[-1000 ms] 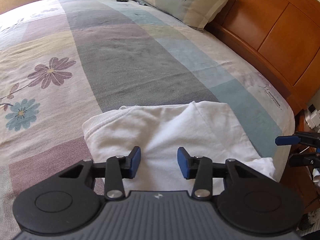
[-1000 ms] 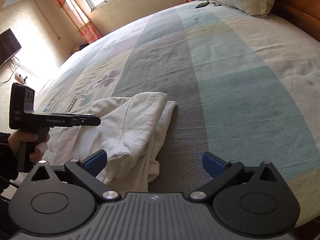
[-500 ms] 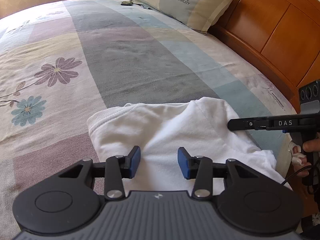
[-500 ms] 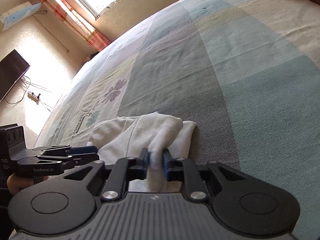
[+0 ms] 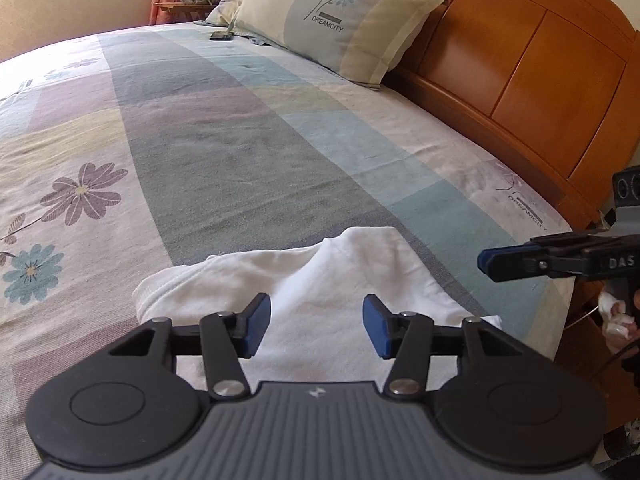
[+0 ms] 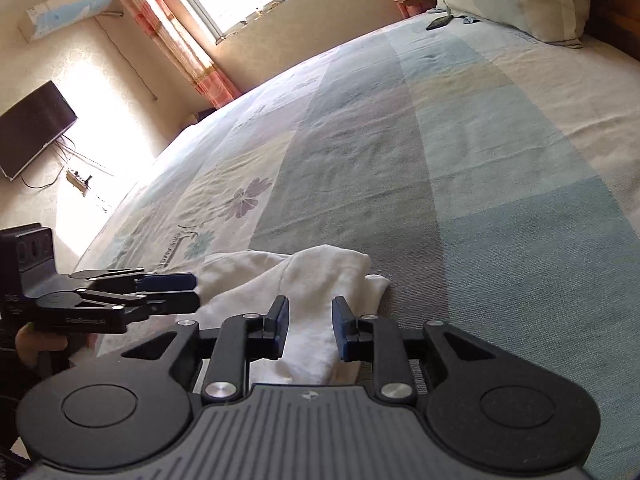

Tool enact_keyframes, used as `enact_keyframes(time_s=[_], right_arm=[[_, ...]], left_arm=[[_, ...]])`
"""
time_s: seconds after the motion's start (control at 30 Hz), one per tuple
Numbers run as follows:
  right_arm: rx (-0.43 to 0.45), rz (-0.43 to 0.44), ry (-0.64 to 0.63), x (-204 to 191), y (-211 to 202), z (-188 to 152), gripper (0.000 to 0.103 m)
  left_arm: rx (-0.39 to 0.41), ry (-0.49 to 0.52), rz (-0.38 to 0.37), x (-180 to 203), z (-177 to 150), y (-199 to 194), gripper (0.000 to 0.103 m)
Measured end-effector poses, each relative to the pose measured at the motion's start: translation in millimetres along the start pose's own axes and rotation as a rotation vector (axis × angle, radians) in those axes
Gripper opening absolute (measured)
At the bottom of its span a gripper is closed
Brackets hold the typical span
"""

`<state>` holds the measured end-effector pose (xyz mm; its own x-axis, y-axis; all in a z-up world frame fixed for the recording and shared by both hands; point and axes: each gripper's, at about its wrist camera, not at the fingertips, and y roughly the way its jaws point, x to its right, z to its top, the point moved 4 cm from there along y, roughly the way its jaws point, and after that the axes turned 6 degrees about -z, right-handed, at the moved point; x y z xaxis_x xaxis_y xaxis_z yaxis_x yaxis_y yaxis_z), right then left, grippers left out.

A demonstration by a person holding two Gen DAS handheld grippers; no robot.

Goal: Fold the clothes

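A crumpled white garment (image 5: 320, 280) lies on the patterned bedsheet (image 5: 240, 140) near the bed's front edge. My left gripper (image 5: 316, 330) hovers just over its near part, open, with nothing between the blue pads. In the right wrist view the garment (image 6: 320, 276) shows through the narrow gap of my right gripper (image 6: 310, 326), whose jaws are slightly parted and pinch nothing. From the left wrist view the right gripper (image 5: 486, 266) hangs beside the garment's right edge, clear of the cloth. The left gripper (image 6: 188, 290) also shows at the garment's left side.
A pillow (image 5: 340, 28) and a dark phone (image 5: 221, 36) lie at the far end of the bed. The wooden headboard (image 5: 520, 60) runs along the right. A hand (image 5: 616, 316) holds the right tool. A wall television (image 6: 32, 128) hangs at the left.
My right gripper closed on a fold of the garment half a second ago; its jaws have since parted and it has drawn back. The left gripper stayed open and tilted up a little.
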<state>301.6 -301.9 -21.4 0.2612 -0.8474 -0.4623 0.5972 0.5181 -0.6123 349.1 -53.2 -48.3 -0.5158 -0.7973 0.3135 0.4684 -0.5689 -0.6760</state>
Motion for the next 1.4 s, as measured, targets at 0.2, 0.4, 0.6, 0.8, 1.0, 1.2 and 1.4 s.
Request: enact_keyframes(time_s=[0.2, 0.4, 0.6, 0.8, 1.0, 1.2, 1.4], right_arm=[[-0.180, 0.085, -0.182, -38, 7, -45, 0.029], [-0.298, 0.031, -0.221, -28, -13, -80, 0.026], [-0.274, 0.043, -0.287, -49, -12, -72, 0.033], [-0.303, 0.033, -0.275, -45, -1, -74, 0.034], [-0.211, 0.046, -0.310, -55, -21, -52, 0.049], [-0.130, 0.023, -0.358, -67, 17, -24, 0.055], [-0.180, -0.045, -0.304, -41, 39, -41, 0.056]], left_arm=[[-0.065, -0.007, 0.027, 1, -15, 8, 0.053], [-0.105, 0.044, 0.005, 20, -34, -34, 0.056], [-0.198, -0.051, -0.214, 48, -66, -60, 0.063], [-0.383, -0.199, -0.239, 44, -126, -59, 0.065], [-0.179, -0.073, -0.182, 37, -59, -79, 0.077], [-0.131, -0.041, -0.095, 18, -35, -53, 0.078], [-0.127, -0.049, -0.007, 0, -28, -22, 0.079]])
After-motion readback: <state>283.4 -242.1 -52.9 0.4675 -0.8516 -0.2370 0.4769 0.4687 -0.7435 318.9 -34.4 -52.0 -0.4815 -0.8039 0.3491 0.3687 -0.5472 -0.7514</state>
